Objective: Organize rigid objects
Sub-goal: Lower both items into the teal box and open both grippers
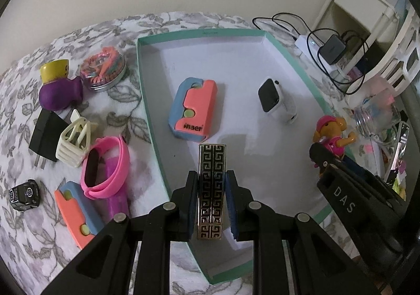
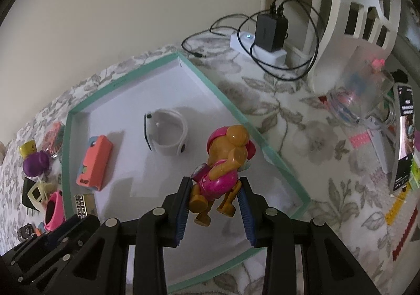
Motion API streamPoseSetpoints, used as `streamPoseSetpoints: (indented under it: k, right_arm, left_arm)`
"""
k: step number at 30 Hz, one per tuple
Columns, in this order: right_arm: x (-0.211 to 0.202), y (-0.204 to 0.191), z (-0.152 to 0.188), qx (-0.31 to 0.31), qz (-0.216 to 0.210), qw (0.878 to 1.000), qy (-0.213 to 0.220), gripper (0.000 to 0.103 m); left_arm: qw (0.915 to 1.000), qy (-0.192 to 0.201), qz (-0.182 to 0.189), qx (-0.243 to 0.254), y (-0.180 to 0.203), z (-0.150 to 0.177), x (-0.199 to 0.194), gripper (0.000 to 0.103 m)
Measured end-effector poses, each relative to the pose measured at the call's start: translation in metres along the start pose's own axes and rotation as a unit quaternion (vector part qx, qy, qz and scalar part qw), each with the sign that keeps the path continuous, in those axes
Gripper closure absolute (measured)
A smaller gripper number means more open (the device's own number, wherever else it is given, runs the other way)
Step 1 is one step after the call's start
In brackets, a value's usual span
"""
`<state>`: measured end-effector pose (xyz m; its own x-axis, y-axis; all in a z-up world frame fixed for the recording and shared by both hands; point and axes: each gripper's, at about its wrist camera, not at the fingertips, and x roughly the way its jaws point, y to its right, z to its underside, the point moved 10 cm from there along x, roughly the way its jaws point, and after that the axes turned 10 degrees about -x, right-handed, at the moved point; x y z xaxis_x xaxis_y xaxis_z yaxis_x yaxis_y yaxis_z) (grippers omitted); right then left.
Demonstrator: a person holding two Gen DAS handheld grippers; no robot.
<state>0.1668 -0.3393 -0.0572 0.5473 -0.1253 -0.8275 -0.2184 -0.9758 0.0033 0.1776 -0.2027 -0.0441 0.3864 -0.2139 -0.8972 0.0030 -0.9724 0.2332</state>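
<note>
My left gripper point(image 1: 211, 190) is shut on a black-and-gold patterned bar point(image 1: 211, 179) and holds it over the near part of the teal-rimmed white tray point(image 1: 147, 100). My right gripper point(image 2: 215, 191) is shut on an orange and pink toy dog point(image 2: 223, 163), over the tray's near right part point(image 2: 278, 161). In the tray lie an orange-and-blue case point(image 1: 193, 110) and a white smartwatch point(image 1: 274, 100). The toy dog point(image 1: 332, 135) and the right gripper also show at the right in the left wrist view.
Left of the tray on the floral cloth lie a pink watch band point(image 1: 105, 166), a second orange-and-blue case point(image 1: 76, 216), a cream basket point(image 1: 72, 142), a black plug point(image 1: 43, 135), a purple figure point(image 1: 57, 85), a round tin point(image 1: 103, 68) and a toy car point(image 1: 23, 194). A charger with cables point(image 2: 270, 32) and a glass jar point(image 2: 359, 93) stand at right.
</note>
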Motion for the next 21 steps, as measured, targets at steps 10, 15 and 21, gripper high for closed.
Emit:
streamPoseSetpoints:
  k: [10,15,21]
  right_arm:
    - [0.010,0.000,0.010,0.005,-0.007,1.000,-0.024,0.065]
    - [0.010,0.000,0.009,0.000,-0.001,1.000,-0.027,0.064]
    - [0.005,-0.001,0.004,-0.005,0.004,1.000,-0.025,0.062]
  left_arm:
    - [0.9999,-0.011,-0.007,0.002,-0.002,0.005,0.006,0.081]
    - [0.9998,-0.015,-0.008,-0.009,-0.002,0.003,0.004,0.081]
    - [1.0000,-0.003,0.005,-0.005,0.006,-0.004,-0.010,0.070]
